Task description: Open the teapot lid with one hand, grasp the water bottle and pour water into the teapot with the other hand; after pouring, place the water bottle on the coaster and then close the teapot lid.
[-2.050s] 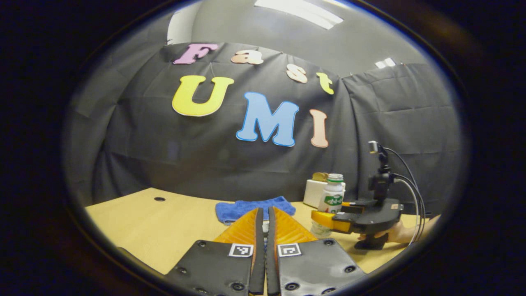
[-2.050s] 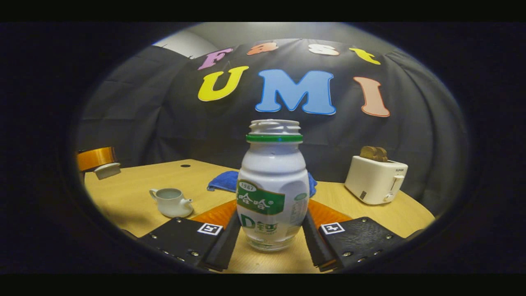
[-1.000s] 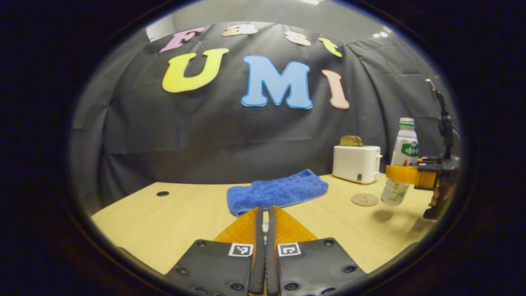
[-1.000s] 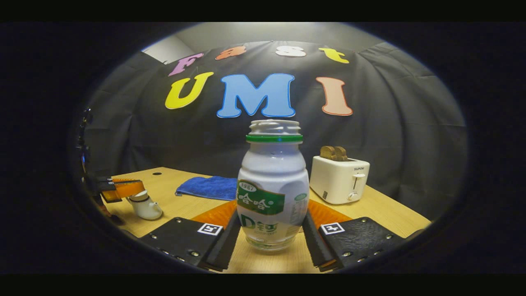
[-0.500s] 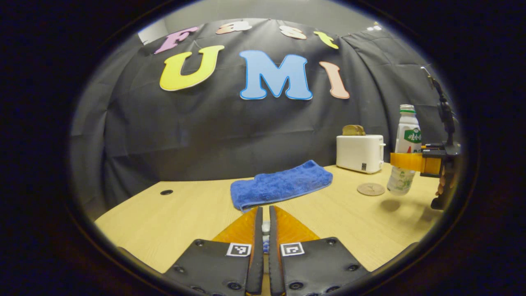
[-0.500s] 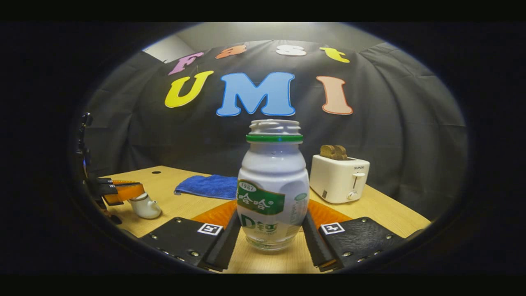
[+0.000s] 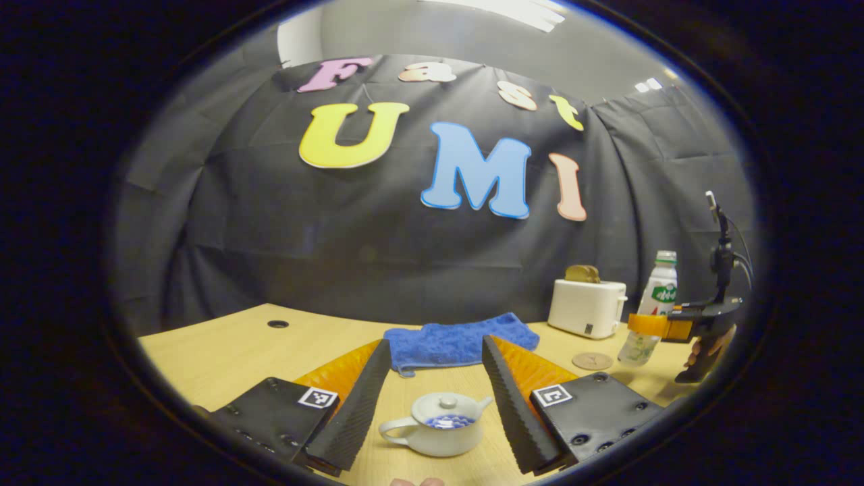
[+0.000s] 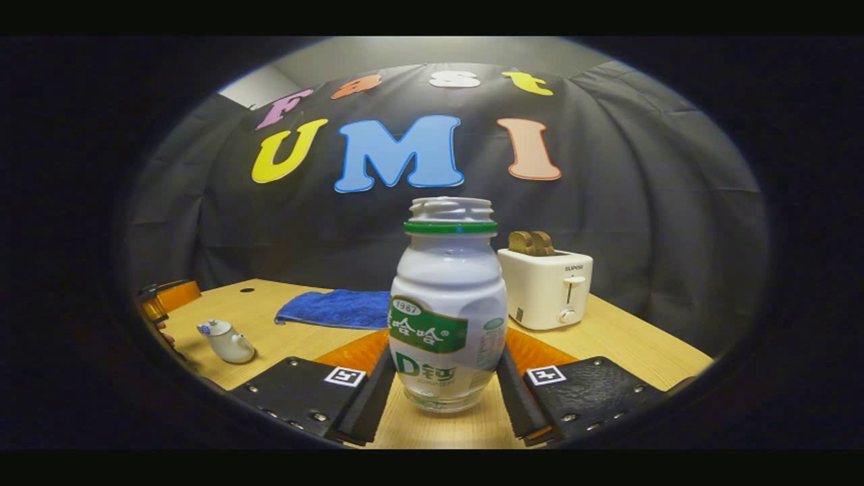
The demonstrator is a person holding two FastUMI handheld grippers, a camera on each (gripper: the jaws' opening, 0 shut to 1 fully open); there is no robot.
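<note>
White teapot [image 7: 437, 432] sits on the tabletop [image 7: 223, 351] between the fingers of the left tongs [image 7: 432, 385], with its lid [image 7: 442, 407] on. Half a second ago these tongs were pressed together on the lid; now they are spread wide, touching neither pot nor lid. In the right gripper view the teapot [image 8: 226, 343] stands at 8 o'clock, lid seated, and the left tongs [image 8: 162, 300] have drawn back from it to the edge at 9 o'clock.

The right tongs [image 8: 445, 388] still pinch the bottle [image 8: 447, 317] low on its body, both fingers pressing its sides; the bottle is upright and uncapped. In the left gripper view the bottle [image 7: 648, 317] shows at 3 o'clock, held in the right tongs [image 7: 651, 325], just beside the coaster [image 7: 592, 361] and not on it. A blue cloth [image 7: 459, 341] lies beyond the teapot, and a toaster [image 7: 586, 307] stands near the coaster.
</note>
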